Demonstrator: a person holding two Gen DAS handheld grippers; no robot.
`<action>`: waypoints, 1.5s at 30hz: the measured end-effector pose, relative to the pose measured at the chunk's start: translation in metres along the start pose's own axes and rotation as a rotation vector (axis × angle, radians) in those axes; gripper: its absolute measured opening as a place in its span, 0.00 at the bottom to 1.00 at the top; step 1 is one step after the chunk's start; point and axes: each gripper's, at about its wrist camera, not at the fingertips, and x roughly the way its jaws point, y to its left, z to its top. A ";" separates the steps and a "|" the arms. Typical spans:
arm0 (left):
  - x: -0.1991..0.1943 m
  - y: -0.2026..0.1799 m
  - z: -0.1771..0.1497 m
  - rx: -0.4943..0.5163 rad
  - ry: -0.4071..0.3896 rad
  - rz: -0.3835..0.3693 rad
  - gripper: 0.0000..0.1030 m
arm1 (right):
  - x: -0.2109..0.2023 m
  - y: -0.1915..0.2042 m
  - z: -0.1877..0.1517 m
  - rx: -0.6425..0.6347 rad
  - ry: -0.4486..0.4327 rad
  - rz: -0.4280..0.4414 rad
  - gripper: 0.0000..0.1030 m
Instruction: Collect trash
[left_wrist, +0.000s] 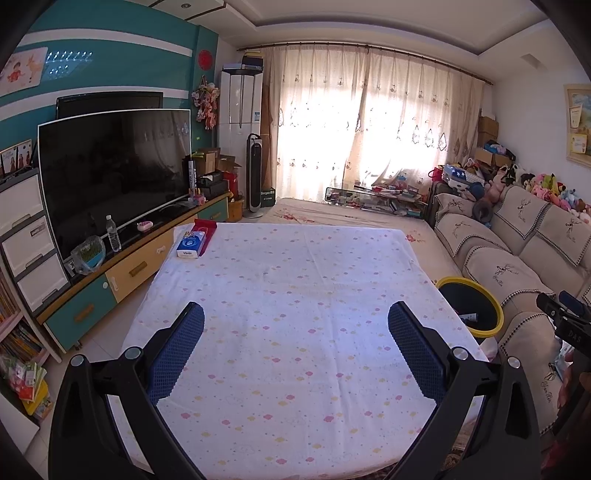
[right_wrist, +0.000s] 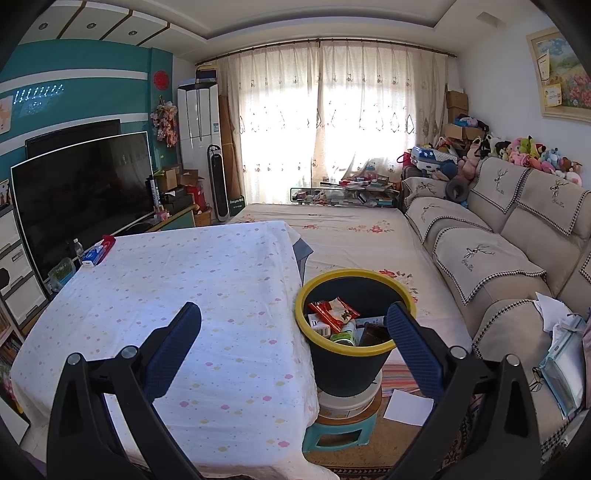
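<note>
Left wrist view: the left gripper hangs over the table, its two blue-padded fingers spread wide, nothing between them and nothing touching them. The cloth beneath is white with small pink and yellow shapes. At about 10 o'clock on the tabletop, at the far left corner, a blue tissue pack lies just beside a red box. At 3 o'clock, off the table's right edge, stands the yellow-rimmed trash bin, only its top showing. The right gripper shows at the frame's far right, around 4 o'clock, as a dark shape with a blue tip; its opening cannot be judged from here.

Right wrist view: the right gripper is also spread wide and holds nothing. Its left finger sits over the table cloth; its right finger overlaps the bin's near right rim in the picture, though whether it touches is unclear. The trash bin, dark with a yellow rim, stands at centre, just beside the table's right edge, raised on a white tub atop a green stool. Inside lie a red snack wrapper, a green-labelled container and a dark packet. A white sheet of paper lies on the floor at 5 o'clock, and the sofa runs along the right side.
</note>
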 end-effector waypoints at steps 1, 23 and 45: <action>0.000 -0.001 0.000 0.001 0.000 -0.001 0.95 | 0.000 0.000 0.000 0.000 0.000 0.000 0.93; 0.008 0.000 -0.002 0.002 0.011 -0.005 0.95 | 0.003 0.000 -0.003 0.001 0.006 0.004 0.93; 0.008 0.000 -0.001 0.001 0.013 -0.007 0.95 | 0.010 0.002 -0.008 0.002 0.011 0.008 0.93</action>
